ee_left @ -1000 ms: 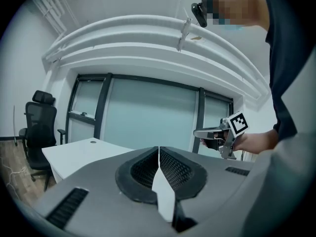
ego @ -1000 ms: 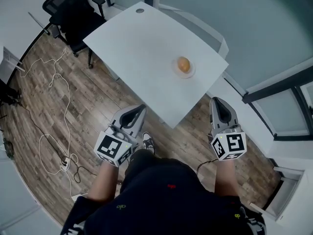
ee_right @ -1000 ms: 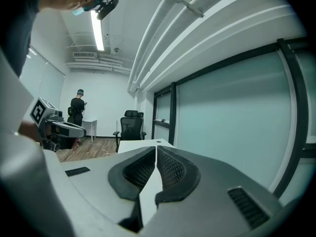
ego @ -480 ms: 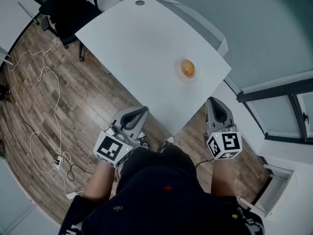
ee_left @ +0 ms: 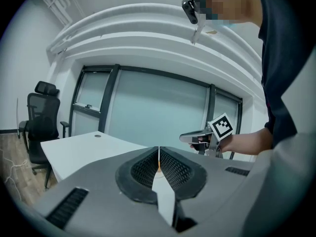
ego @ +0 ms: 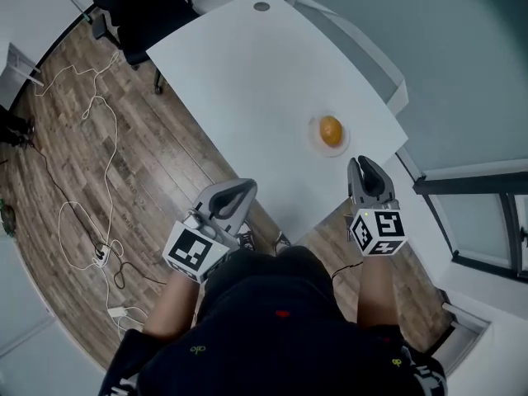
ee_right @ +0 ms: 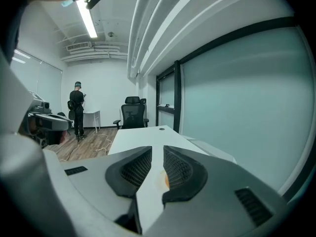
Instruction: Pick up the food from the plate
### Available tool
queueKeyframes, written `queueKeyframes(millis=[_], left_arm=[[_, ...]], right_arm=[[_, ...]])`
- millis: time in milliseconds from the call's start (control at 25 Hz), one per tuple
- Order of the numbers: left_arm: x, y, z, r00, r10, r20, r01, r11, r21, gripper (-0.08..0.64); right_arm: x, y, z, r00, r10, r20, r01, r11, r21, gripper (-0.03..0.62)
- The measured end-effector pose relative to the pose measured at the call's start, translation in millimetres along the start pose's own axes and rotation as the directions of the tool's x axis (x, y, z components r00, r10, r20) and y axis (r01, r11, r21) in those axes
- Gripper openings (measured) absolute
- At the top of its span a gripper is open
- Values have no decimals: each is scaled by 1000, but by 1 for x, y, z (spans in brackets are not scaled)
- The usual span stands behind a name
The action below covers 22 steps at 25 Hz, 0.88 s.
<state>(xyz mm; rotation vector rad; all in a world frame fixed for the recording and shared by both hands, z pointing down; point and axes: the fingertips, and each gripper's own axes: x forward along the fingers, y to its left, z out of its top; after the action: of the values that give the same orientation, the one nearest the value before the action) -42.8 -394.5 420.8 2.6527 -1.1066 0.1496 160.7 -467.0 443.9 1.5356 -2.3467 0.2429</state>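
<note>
An orange, rounded piece of food (ego: 331,130) lies on a small pale plate (ego: 316,143) near the right corner of the white table (ego: 247,81). My right gripper (ego: 361,164) hovers at the table's edge, just short of the plate and pointing at it. It is all but shut: its jaws have just eased apart to a thin slit with nothing in it, and the food (ee_right: 166,180) shows through the gap. My left gripper (ego: 244,186) is held off the table's near edge, over the floor, shut and empty (ee_left: 159,149).
A black office chair (ego: 140,15) stands at the table's far left. White cables (ego: 91,180) trail over the wooden floor. A glass wall runs behind the table. A person (ee_right: 77,110) stands far back in the room.
Both grippers have moved forward toward the table. The right one has come from over the floor up to the table's edge beside the plate.
</note>
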Motion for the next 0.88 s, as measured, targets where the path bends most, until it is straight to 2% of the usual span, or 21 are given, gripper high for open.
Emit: queueKeyframes(millis=[80, 160, 280, 400, 560, 720, 880], left_arm=[[12, -3, 1, 1000, 17, -15, -17, 1000, 1, 26], [26, -6, 2, 999, 38, -29, -37, 999, 5, 26], [46, -7, -1, 996, 75, -49, -76, 997, -18, 26], [57, -7, -11, 989, 121, -83, -124, 992, -31, 26], [58, -4, -22, 974, 191, -124, -197, 979, -44, 26], [49, -2, -36, 953, 255, -165, -265, 963, -44, 26], [43, -6, -40, 942, 285, -178, -297, 954, -45, 26]], right_arm=[[15, -14, -3, 1000, -4, -10, 4, 999, -39, 116], [33, -28, -12, 999, 8, -33, -10, 998, -60, 147], [70, -45, -41, 993, 54, -106, -57, 998, -30, 260], [112, -60, -82, 978, 81, -191, -80, 997, 12, 338], [154, -71, -129, 959, 91, -270, -82, 996, 46, 367], [185, -72, -163, 943, 90, -322, -93, 996, 6, 374], [199, -66, -183, 924, 97, -370, -110, 994, -14, 374]])
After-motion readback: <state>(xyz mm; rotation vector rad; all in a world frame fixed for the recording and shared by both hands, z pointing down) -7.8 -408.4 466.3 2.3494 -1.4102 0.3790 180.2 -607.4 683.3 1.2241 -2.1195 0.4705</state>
